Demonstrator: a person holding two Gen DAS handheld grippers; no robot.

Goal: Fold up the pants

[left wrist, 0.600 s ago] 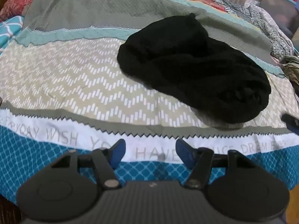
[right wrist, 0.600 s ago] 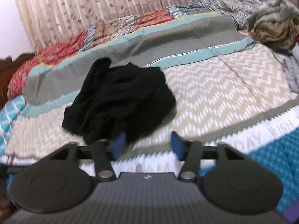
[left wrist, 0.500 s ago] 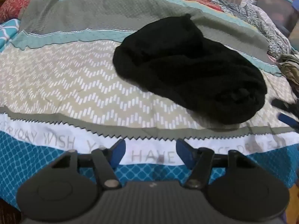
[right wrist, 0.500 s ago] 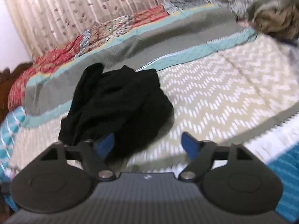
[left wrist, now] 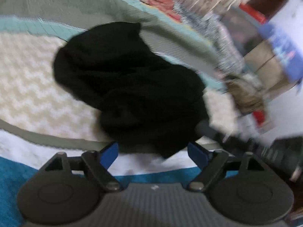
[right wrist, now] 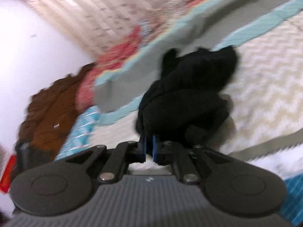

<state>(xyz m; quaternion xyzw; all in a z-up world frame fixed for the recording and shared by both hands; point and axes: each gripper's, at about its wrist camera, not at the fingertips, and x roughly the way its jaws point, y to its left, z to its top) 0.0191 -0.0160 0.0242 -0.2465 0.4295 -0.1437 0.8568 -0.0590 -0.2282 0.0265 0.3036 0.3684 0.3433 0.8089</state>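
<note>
The black pants (left wrist: 128,79) lie crumpled in a heap on the patterned bedspread (left wrist: 28,87). My left gripper (left wrist: 152,148) is open, and the near edge of the heap reaches in between its blue fingers without the pads pressing on it. In the right wrist view the pants (right wrist: 189,98) bunch up right in front of my right gripper (right wrist: 149,145). Its blue pads are together, pinching the near left edge of the black cloth. Both views are blurred by motion.
A brown wooden headboard (right wrist: 49,109) and a white wall (right wrist: 28,47) stand at the left in the right wrist view. A pile of olive clothes (left wrist: 246,96) lies at the bed's right side, with boxes (left wrist: 280,43) beyond it. A curtain (right wrist: 94,15) hangs behind the bed.
Both grippers have moved in close to the pants. The right one has gone from open to shut at the heap's edge. The left one stays open, now with cloth between its fingers.
</note>
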